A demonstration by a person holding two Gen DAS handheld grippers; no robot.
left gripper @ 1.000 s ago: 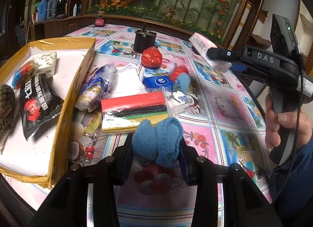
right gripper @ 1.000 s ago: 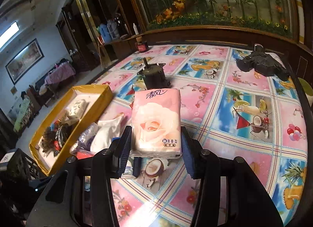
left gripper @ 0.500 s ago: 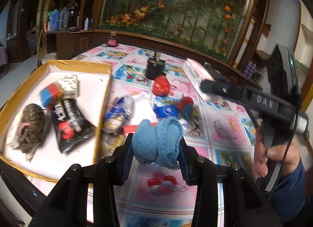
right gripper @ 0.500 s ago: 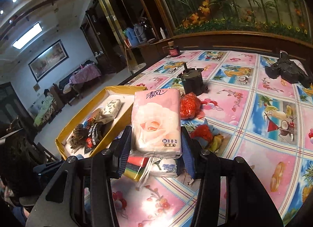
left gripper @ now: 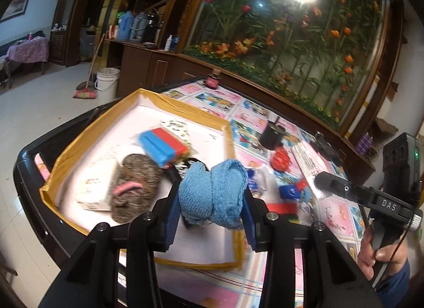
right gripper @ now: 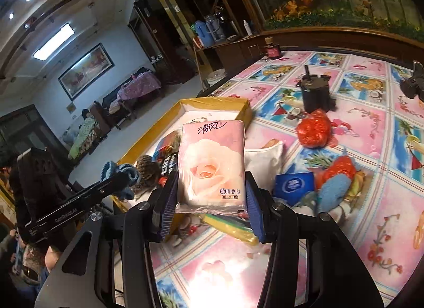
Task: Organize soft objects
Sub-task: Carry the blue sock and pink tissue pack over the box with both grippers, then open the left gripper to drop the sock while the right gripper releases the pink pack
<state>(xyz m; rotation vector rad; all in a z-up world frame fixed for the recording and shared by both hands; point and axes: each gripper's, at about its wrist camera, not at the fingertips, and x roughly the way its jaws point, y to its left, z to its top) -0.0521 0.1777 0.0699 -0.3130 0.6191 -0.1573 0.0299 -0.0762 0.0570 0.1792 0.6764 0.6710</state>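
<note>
My left gripper [left gripper: 210,211] is shut on a rolled blue knitted cloth [left gripper: 212,192] and hangs over the near right part of the yellow-rimmed tray [left gripper: 84,135]. In the tray lie a grey-brown woolly item [left gripper: 135,186], a blue and red sponge block [left gripper: 161,143], a white tissue pack [left gripper: 91,188] and a dark snack bag, partly hidden. My right gripper [right gripper: 210,204] is shut on a pink rose-printed tissue pack [right gripper: 212,165], held above the table beside the tray [right gripper: 212,102]. The left gripper with the blue cloth [right gripper: 120,175] shows at the left of the right wrist view.
On the flowered tablecloth [right gripper: 357,127] lie a red crumpled bag [right gripper: 314,130], a white pouch [right gripper: 262,159], a blue packet [right gripper: 292,184], a blue and red glove [right gripper: 335,183] and a yellow-edged flat pack [right gripper: 233,228]. A black pot [right gripper: 315,93] stands behind. A hand [left gripper: 381,252] holds the right gripper.
Both grippers have swung left with their loads. The blue cloth has gone from above the tablecloth to above the tray. The tissue pack has come nearer the tray's right side.
</note>
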